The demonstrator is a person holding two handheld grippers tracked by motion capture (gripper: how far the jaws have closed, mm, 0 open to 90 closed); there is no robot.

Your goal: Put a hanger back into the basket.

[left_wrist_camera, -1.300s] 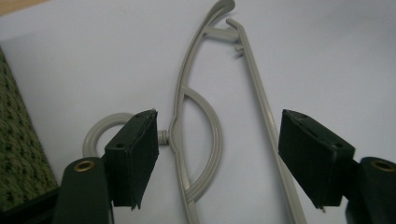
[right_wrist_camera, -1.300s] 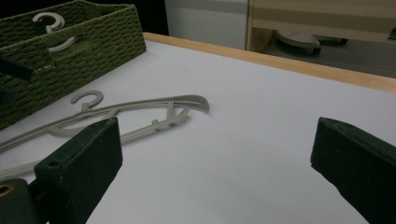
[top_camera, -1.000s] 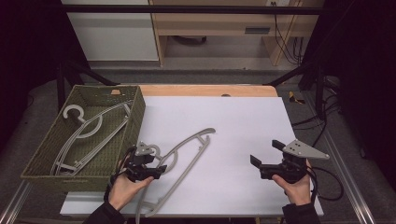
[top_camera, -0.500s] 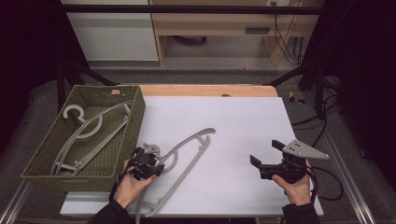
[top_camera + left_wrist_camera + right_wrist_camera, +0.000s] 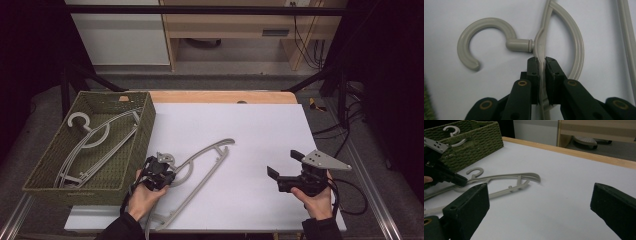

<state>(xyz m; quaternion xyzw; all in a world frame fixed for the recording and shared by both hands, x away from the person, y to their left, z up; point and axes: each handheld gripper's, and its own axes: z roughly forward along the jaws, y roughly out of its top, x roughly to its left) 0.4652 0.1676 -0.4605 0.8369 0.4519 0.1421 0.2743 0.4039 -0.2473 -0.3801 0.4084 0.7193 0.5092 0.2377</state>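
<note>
On the white worktop, beside the woven basket that already holds one hanger, I have the loose grey hanger lying flat. My left hand-held gripper has sunk a little since a second ago and its jaws have just been closing — now clenched on the hanger's neck just below the hook. So I judge the lift toward the basket can begin. My right hand-held gripper waits well apart, jaws spread wide.

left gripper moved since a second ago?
Yes. The left gripper shifted slightly right, away from the basket, its jaws just closing onto the hanger by its hook.
</note>
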